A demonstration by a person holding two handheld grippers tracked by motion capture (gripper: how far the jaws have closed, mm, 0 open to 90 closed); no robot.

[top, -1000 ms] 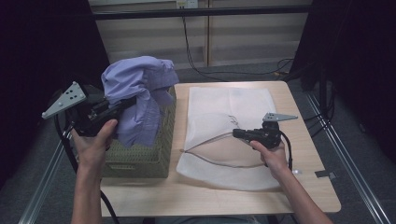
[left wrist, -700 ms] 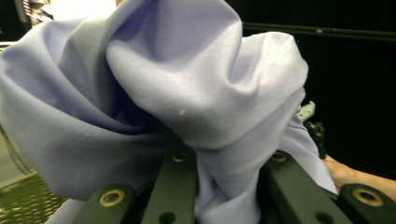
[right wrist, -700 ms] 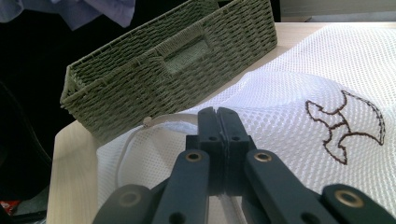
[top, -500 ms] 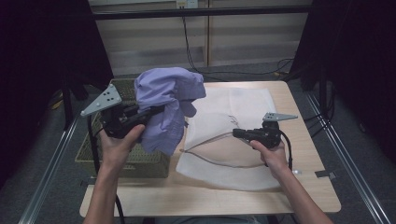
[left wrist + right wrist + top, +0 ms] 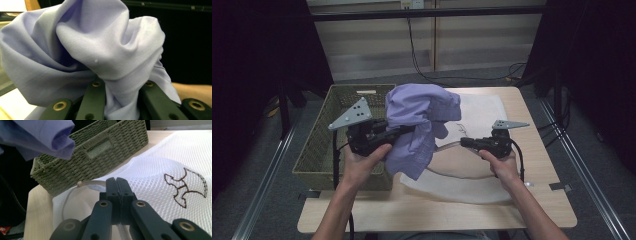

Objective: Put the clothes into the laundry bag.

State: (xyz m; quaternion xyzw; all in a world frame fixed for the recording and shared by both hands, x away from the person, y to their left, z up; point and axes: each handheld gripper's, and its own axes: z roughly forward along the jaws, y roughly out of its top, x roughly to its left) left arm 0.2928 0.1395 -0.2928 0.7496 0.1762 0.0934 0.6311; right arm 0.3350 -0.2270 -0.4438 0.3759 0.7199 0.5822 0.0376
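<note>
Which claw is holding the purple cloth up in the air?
The left claw. Its jaws pinch the purple cloth beside the basket; the right claw grips the white mesh bag.

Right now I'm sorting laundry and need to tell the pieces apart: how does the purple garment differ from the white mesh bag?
The purple garment is smooth lilac cloth; the white mesh bag is netted white with a brown embroidered mark. The purple garment hangs bunched in the air from the left tool; the white mesh bag lies on the table, its opening rim pinched by the right tool. Both are soft fabric.
</note>
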